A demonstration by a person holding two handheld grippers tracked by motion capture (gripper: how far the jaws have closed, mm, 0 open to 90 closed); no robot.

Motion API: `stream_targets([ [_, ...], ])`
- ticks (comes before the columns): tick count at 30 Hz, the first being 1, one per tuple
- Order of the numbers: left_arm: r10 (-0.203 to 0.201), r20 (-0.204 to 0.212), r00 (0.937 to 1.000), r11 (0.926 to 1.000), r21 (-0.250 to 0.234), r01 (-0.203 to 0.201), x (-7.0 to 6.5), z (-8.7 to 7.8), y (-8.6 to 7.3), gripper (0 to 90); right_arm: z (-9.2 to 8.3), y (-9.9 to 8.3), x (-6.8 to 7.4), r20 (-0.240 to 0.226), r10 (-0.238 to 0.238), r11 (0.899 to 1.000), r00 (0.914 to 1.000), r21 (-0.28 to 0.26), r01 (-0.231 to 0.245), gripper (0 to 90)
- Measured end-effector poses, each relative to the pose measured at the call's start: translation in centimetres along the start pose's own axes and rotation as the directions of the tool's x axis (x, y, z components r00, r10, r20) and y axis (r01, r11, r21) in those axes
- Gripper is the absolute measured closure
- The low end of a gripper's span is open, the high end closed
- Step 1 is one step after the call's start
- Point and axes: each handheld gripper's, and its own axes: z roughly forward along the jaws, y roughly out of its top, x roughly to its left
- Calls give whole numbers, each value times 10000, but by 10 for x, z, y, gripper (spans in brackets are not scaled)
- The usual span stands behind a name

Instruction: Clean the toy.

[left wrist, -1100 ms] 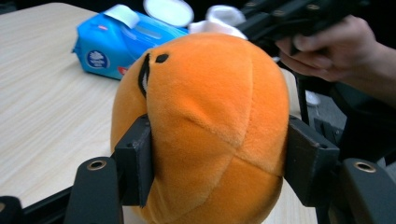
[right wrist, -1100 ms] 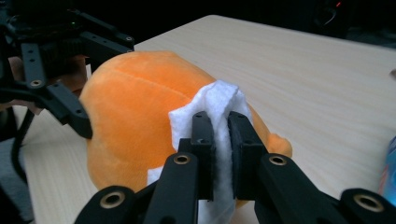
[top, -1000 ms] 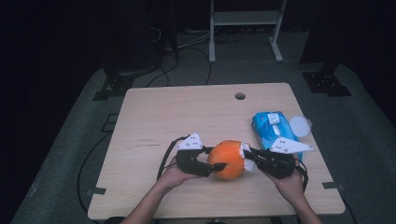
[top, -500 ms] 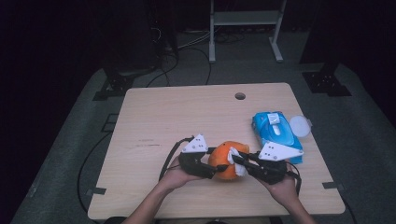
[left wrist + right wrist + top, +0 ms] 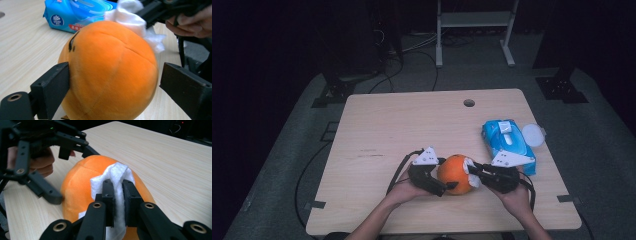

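An orange plush ball (image 5: pixel 454 172) rests on the wooden table (image 5: pixel 412 125) near its front edge. My left gripper (image 5: pixel 449 176) straddles the ball from the left. Its jaws have just been opening, and in the left gripper view the ball (image 5: pixel 110 70) sits between them with a gap at the right jaw. My right gripper (image 5: pixel 472 171) comes in from the right, shut on a white wipe (image 5: pixel 116 173). The wipe (image 5: pixel 130 12) lies against the top of the ball (image 5: pixel 82 182), and the right gripper (image 5: pixel 118 187) holds it upright.
A blue pack of wet wipes (image 5: pixel 507 140) lies at the right of the table, with a round white lid (image 5: pixel 532 135) beside it. A cable hole (image 5: pixel 469 103) sits near the far edge. Dark floor and stands surround the table.
The left jaws have spread wider around the orange ball. The right gripper with the wipe has shifted left onto the ball. The ball has stayed in place.
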Motion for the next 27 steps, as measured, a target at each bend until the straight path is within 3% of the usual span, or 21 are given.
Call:
stream_targets([
  [5, 267, -267, 9993, 9994, -215, -273, 4, 3, -3, 76, -4, -3, -8, 80, 203, 9998, 9998, 17, -204, 804],
  [6, -97, 47, 9999, 9997, -222, 98, 8, 8, -5, 63, -4, -3, -9, 70, 238, 9997, 9997, 37, -238, 804],
  [10, -279, 128, 9995, 9986, -442, 284, 8, 14, -8, 75, -5, -4, -12, 106, 364, 9993, 9993, 85, -365, 803],
  [12, -44, -358, 9994, 9985, -547, 24, -1, 14, -7, 206, -7, -4, -12, 236, 417, 9991, 9989, 54, -418, 804],
  [15, 11, -457, 9990, 9989, -476, -33, -9, 9, 2, 332, -13, -1, -13, 95, 695, 9975, 9975, -154, -693, 806],
  [17, -329, -176, 9993, 9982, -511, 320, -11, 2, 10, 335, -18, 1, -14, -194, 891, 9948, 9958, -474, -899, 807],
  [19, -530, 64, 9986, 9984, -202, 531, -13, -5, 16, 319, -23, 4, -13, -582, 1030, 9913, 9930, -762, -1073, 806],
  [21, -381, -255, 9989, 9991, 180, 386, -14, -6, 17, 304, -21, 4, -11, -624, 881, 9935, 9942, -673, -922, 806],
  [23, -389, -556, 9977, 9964, 730, 429, -11, 0, 10, 292, -13, 1, -11, -437, 758, 9967, 9962, -248, -769, 806],
  [24, -552, -521, 9971, 9965, 603, 583, -10, 1, 7, 285, -7, -2, -11, -411, 739, 9973, 9964, 46, -738, 807],
  [27, -1028, -562, 9931, 9943, 227, 1042, -3, 3, 4, 261, -6, 3, -8, -465, 779, 9970, 9959, 5, -779, 810],
])
